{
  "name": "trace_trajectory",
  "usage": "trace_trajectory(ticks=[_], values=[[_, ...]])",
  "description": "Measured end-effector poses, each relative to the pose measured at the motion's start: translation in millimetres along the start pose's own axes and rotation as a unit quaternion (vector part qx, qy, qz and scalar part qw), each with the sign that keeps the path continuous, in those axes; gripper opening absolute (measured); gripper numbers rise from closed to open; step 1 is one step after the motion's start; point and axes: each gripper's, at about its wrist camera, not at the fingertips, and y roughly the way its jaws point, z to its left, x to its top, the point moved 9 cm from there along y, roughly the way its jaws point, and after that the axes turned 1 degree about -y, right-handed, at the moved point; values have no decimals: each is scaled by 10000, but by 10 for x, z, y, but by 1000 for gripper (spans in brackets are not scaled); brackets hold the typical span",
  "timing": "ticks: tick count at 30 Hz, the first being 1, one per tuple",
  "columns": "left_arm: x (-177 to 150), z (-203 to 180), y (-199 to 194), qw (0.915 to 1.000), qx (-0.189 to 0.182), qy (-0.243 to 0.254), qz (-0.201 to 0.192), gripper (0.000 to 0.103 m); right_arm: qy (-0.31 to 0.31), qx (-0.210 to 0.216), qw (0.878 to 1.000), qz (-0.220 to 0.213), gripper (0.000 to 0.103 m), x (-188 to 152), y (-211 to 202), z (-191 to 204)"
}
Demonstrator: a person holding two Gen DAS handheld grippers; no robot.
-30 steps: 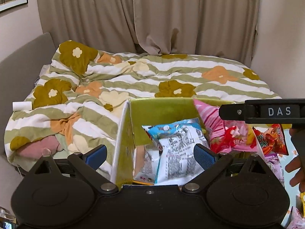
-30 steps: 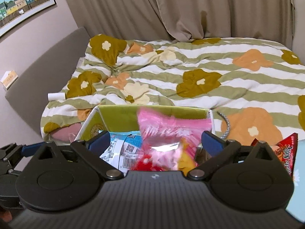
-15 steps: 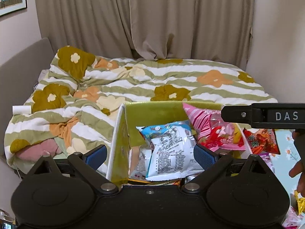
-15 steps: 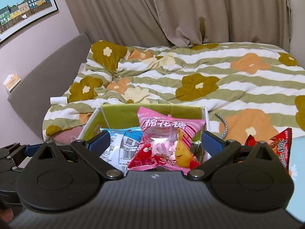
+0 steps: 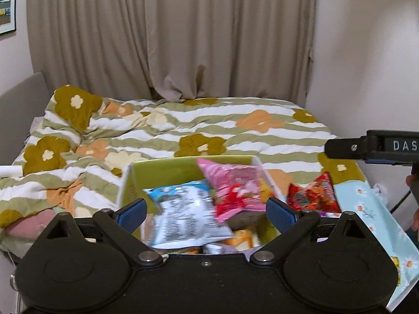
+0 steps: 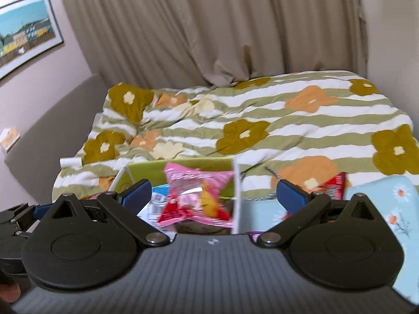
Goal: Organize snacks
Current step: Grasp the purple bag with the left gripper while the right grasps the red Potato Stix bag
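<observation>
I had drawn both tongs, left [image 5: 205, 213] and right [image 6: 213, 193], back wide and empty, leaving the pink packet [image 6: 196, 196] lying in the green box [image 5: 167, 167].

A bed [image 5: 235, 141] covered by a green-and-white striped quilt [image 6: 301, 130] with olive and orange flowers carries everything. An open green box [image 5: 167, 167] sits on the quilt at the 6 o'clock edge, with a pale blue flowered sheet [image 6: 387, 198] lying just beside it toward 4 o'clock. A red snack packet [image 5: 311, 196] lies between them, and a small white roll [image 6: 70, 162] rests at 9 o'clock.
</observation>
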Motion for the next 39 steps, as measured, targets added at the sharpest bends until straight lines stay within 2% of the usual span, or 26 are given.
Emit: trace_trajectory(ticks=[9, 14, 21, 29, 34, 39], values=[[-40, -849, 4, 10000, -11, 44, 45, 99, 34, -329, 9994, -95, 103, 131, -301, -943], [-115, -1396, 126, 9998, 69, 71, 185, 99, -30, -181, 9997, 139, 103, 113, -277, -1397], [-337, -1956, 461, 9980, 319, 134, 523, 99, -95, 210, 9985, 501, 103, 63, -13, -1830], [-668, -2239, 1111, 9913, 728, 377, 1030, 99, 123, 645, 9926, 1019, 103, -117, 536, -2068], [-844, -2190, 1467, 9818, 1246, 667, 1271, 99, 274, 797, 9879, 1302, 103, -281, 913, -2117], [-1001, -2133, 1701, 9758, 1361, 662, 1578, 99, 322, 903, 9834, 1543, 103, -409, 1212, -2072]])
